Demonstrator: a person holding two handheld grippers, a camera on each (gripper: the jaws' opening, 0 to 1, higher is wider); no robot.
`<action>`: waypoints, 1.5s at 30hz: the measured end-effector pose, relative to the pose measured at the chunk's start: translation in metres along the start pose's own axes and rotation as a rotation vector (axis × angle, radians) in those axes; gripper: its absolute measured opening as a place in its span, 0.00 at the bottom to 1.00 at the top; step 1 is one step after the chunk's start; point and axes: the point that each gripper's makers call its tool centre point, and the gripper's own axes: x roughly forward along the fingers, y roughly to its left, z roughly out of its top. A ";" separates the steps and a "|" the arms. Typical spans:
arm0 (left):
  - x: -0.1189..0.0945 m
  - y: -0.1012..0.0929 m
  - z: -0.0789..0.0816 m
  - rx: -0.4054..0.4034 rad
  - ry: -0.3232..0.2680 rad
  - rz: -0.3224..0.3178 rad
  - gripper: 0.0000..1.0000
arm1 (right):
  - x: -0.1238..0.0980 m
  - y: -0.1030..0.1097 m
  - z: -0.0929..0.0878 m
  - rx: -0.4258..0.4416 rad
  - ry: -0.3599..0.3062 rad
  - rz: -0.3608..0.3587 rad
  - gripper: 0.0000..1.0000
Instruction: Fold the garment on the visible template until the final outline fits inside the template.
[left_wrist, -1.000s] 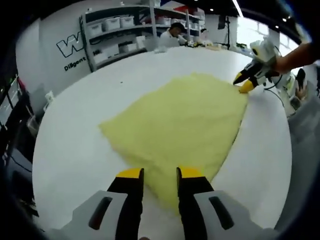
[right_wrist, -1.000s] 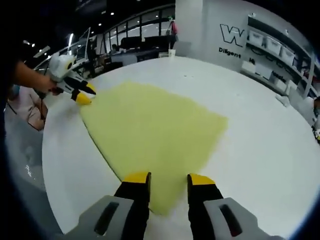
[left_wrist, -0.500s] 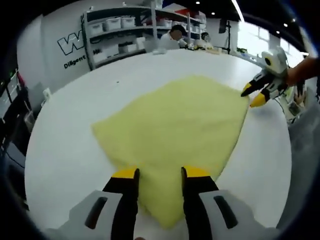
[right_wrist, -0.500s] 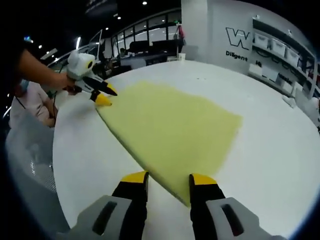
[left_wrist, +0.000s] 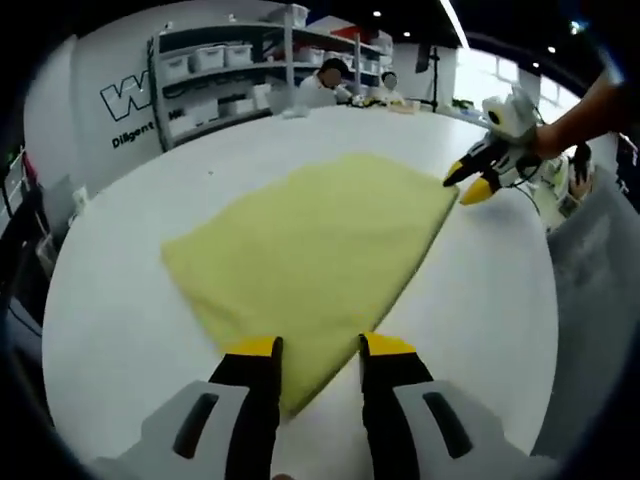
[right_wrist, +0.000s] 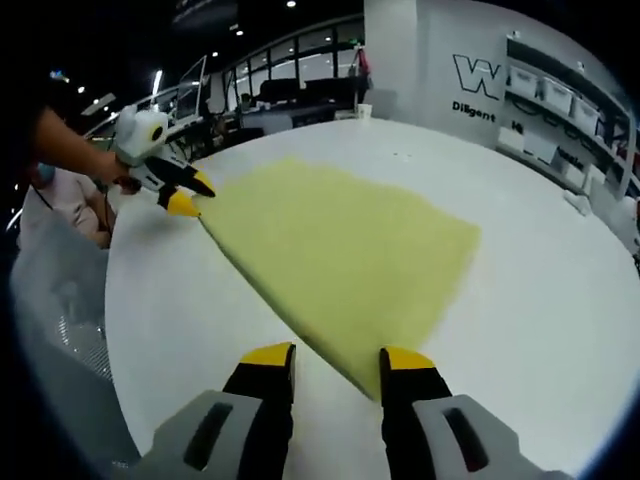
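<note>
A yellow garment (left_wrist: 320, 245) is seen lying flat on a white table (left_wrist: 130, 300), spread in a rough four-cornered shape. In the left gripper view the left gripper (left_wrist: 318, 348) is held with its jaws apart, straddling the near corner of the cloth; nothing is pinched yet. In the right gripper view the right gripper (right_wrist: 338, 355) is likewise parted over its own near corner, with nothing gripped. Each gripper is also seen from the other's camera, at the far corner (its jaws look parted there too, though they are small).

The cloth is judged soft, light and limp: it should drape and crease readily, and may drag or bunch if pulled across the table. The corners are judged the best places to take hold, one in each gripper, so that an edge can be lifted evenly.

No template outline can be made out on the table. Whether the garment is one layer or already doubled cannot be told. Shelves (left_wrist: 215, 75) and seated people are seen behind.
</note>
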 end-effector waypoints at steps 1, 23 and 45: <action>-0.001 0.000 -0.001 -0.001 0.000 0.002 0.27 | -0.001 -0.005 -0.002 -0.002 0.012 -0.024 0.23; 0.012 -0.018 0.024 -0.052 -0.047 0.009 0.26 | 0.030 0.033 0.050 0.067 -0.131 -0.024 0.17; 0.010 -0.008 0.008 -0.066 -0.017 0.032 0.27 | 0.037 0.018 0.035 -0.026 -0.187 -0.090 0.26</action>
